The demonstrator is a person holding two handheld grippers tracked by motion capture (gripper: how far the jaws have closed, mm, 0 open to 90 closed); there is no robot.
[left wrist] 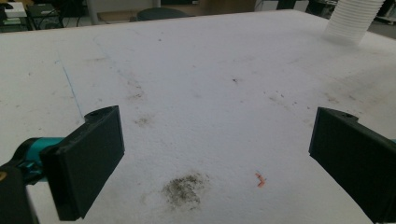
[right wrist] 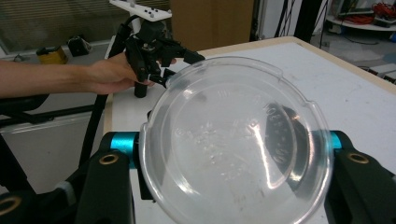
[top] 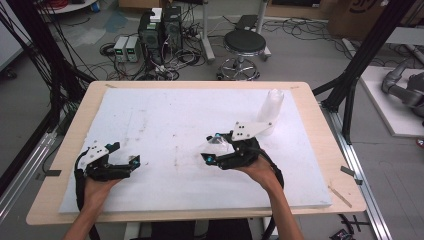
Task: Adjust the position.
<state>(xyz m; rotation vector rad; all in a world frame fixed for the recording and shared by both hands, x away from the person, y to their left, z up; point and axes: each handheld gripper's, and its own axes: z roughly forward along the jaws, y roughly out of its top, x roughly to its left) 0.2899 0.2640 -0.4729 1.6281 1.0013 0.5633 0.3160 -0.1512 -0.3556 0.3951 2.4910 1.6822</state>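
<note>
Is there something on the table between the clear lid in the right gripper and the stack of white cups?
Nothing visible. The right gripper holds the clear lid, and the white foam board between it and the stack of cups is bare.

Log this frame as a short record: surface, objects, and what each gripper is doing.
surface: white foam board on a wooden table, stained in places
objects: clear plastic lid; stack of white cups at the far right of the board
left gripper: jaws wide apart, nothing between them, low over the board
right gripper: shut on the clear plastic lid, held above the board
left hand: holding the left gripper
marks: dark smudge and small orange scrap on the board near the left gripper
</note>
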